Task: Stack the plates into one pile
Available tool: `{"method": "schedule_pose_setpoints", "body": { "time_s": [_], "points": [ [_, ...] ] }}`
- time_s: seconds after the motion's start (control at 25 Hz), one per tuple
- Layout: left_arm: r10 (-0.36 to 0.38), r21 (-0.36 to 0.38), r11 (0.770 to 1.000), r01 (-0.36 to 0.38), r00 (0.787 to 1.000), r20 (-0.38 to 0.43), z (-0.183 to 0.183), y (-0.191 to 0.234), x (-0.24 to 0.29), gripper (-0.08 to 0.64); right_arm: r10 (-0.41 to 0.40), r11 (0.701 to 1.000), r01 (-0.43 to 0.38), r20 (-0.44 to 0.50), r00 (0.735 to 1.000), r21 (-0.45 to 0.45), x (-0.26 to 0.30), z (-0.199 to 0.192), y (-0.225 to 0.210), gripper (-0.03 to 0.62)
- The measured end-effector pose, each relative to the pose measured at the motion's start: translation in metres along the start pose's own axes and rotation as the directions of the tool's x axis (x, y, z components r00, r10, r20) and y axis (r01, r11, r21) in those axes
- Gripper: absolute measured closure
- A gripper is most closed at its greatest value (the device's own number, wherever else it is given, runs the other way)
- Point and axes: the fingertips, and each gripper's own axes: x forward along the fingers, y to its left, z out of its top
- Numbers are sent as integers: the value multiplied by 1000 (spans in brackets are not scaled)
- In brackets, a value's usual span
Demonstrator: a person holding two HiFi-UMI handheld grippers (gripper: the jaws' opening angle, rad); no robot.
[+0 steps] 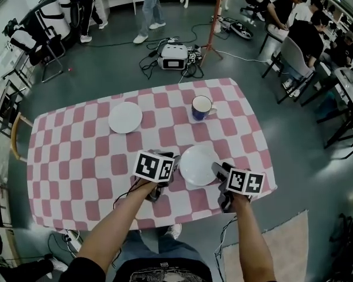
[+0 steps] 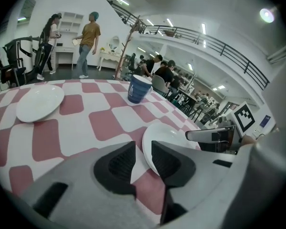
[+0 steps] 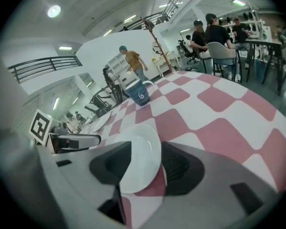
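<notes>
Head view: two white plates lie flat and well apart on the bench (image 1: 76,157), which is covered in a pink-and-white checked cloth (image 1: 247,128). The far plate (image 1: 125,117) sits toward the upper left of the cloth. The near plate (image 1: 198,164) sits at lower centre, close to the front edge. A blue mug (image 1: 202,107) stands upright above the near plate, clear of both plates. No pile has been made yet.

The left tongs (image 1: 172,164) come at the near plate from its left edge and the right tongs (image 1: 219,170) from its right, so the plate lies between the two tools. That reads as a two-sided approach. The plate is shallow and offers little but its rim to hold, and taking it from opposite sides should keep it level when it is lifted.

In the left gripper view, the jaws stand apart with mostly cloth showing in the gap. The plate's rim is just beside the right-hand pad, and neither pad presses on it. In the right gripper view, the jaws are spread wider and the plate's rim lies between them. The pads do not bear on it, and the plate rests on the cloth, so both tongs are open and hold nothing.

Probably the near plate is the one meant to travel up and left to the far plate. The mug stands off that line and should not get in the way.
</notes>
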Motion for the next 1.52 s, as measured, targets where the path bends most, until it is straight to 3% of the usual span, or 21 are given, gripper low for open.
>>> {"method": "schedule_pose_setpoints", "body": {
  "time_s": [0.16, 0.28, 0.64, 1.04, 1.28, 1.52],
  "points": [
    [39, -5, 999, -39, 996, 78, 14, 7, -30, 431, 42, 998, -38, 72, 997, -50, -6, 23, 30, 393],
    [77, 12, 997, -80, 986, 148, 25, 9, -61, 408, 88, 987, -74, 99, 991, -140, -13, 37, 66, 385],
    [226, 54, 965, -257, 916, 331, 55, 34, -166, 370, 216, 916, -144, 158, 964, -376, -31, 72, 172, 360],
    [345, -21, 930, -368, 850, 398, 65, 90, -234, 341, 309, 871, -233, 114, 944, -433, -6, 85, 236, 327],
    [364, -20, 921, -388, 845, 393, 83, 129, -239, 339, 327, 860, -266, 69, 943, -435, 30, 95, 259, 322],
    [354, -28, 929, -369, 864, 360, 96, 174, -221, 325, 315, 866, -275, 29, 949, -418, 74, 106, 268, 321]
  ]
}}
